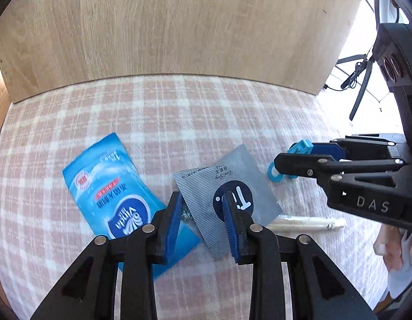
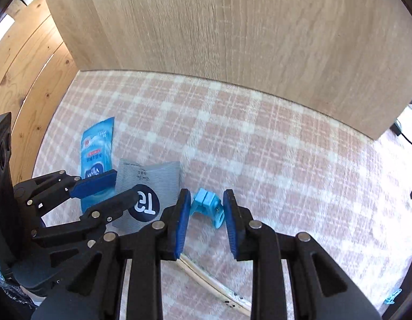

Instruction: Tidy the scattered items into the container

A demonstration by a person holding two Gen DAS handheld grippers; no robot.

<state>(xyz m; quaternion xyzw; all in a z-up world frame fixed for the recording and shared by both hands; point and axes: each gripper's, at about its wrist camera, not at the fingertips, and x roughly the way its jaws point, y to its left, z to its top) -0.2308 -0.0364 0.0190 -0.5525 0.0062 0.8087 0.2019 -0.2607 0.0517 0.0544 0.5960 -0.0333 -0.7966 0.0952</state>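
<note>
Grey sachet [image 1: 227, 200] is being straddled by the left gripper [image 1: 203, 213], jaws apart, unclamped; blue clip [image 2: 208, 208] is being bracketed between the right gripper's [image 2: 206, 221] parted pads. Pickup seems underway; closing is probably being called for next.

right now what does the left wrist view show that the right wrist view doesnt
Only the left wrist view: a person's hand at the right edge. Only the right wrist view: a small blue clip lying off the cloth at lower right. Both: the blue wipes packet, grey sachet, blue plastic piece, paper-wrapped chopsticks, checked cloth, left gripper and right gripper.
</note>
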